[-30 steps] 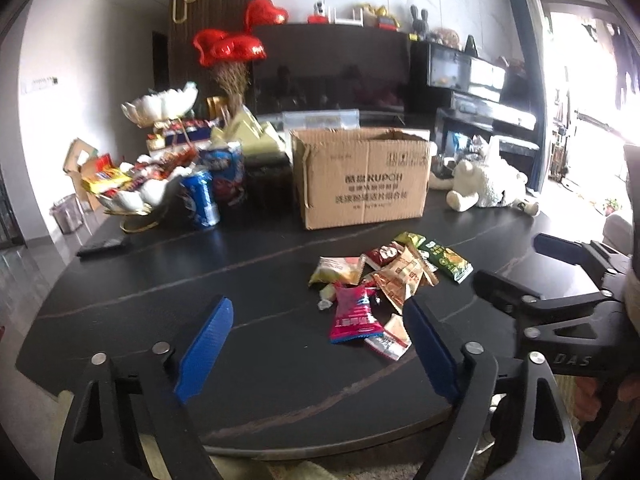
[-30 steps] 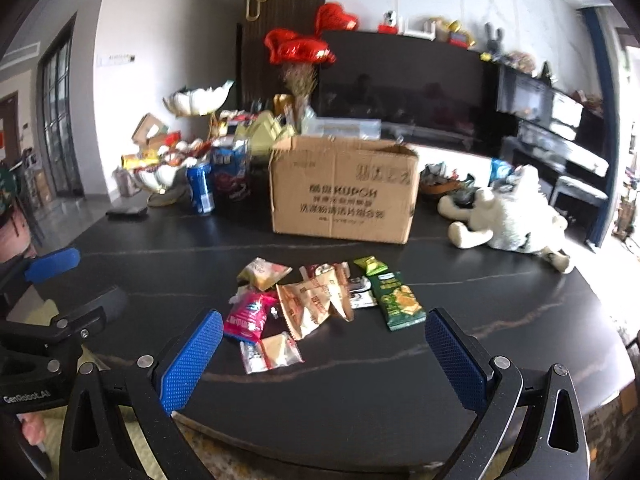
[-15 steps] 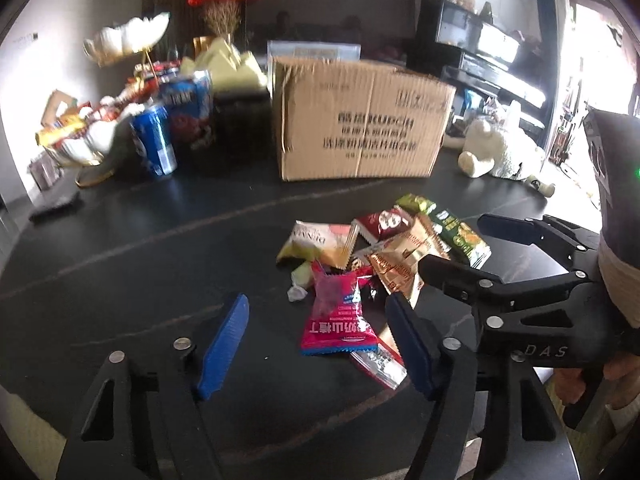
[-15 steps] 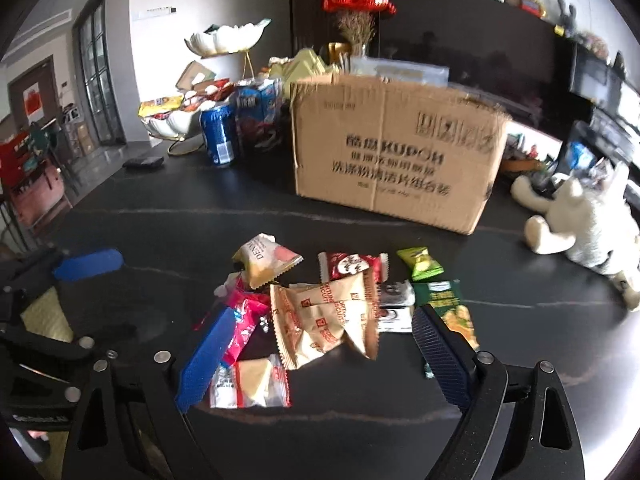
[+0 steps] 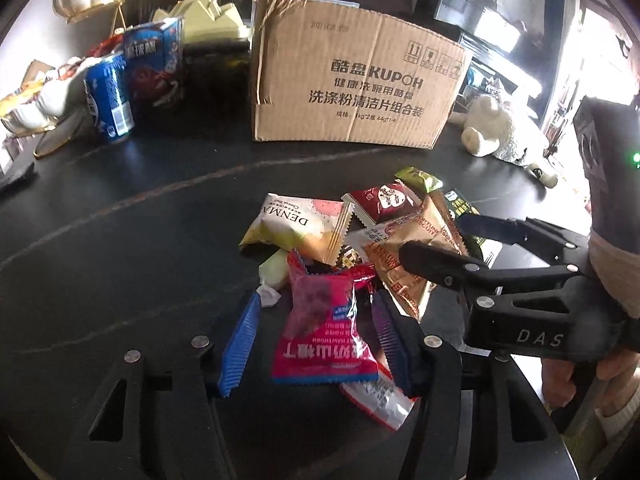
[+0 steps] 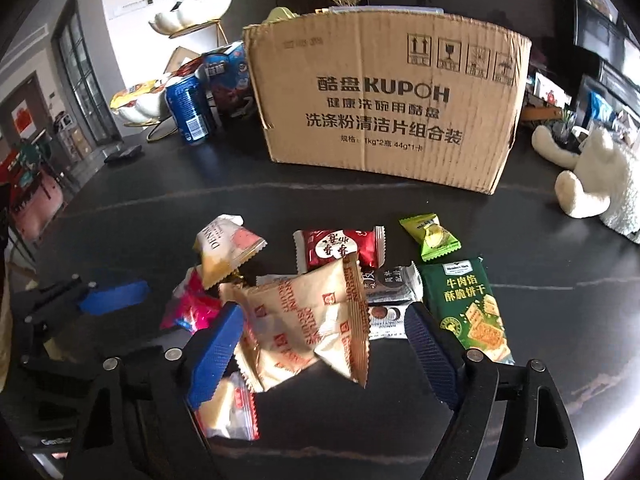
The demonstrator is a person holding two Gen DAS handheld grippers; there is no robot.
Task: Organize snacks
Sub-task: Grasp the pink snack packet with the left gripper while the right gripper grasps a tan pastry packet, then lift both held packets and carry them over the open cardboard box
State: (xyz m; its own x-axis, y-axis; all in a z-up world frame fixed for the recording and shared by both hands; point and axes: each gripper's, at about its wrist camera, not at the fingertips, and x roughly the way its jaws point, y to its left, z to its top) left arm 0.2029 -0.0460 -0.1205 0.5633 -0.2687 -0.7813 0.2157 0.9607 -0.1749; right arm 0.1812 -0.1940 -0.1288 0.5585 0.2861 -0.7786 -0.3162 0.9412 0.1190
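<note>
Left claw (image 5: 316,340) closing around crinkly pink packet (image 5: 324,328)

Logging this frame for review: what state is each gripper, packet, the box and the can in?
Left gripper: closing, pink packet between its fingers, not yet pinched.
Right gripper: closing, beige packet between its fingers, not yet pinched.
Green packet: flat on table, sealed.
Box: upright, top open.
Can: upright.
</note>
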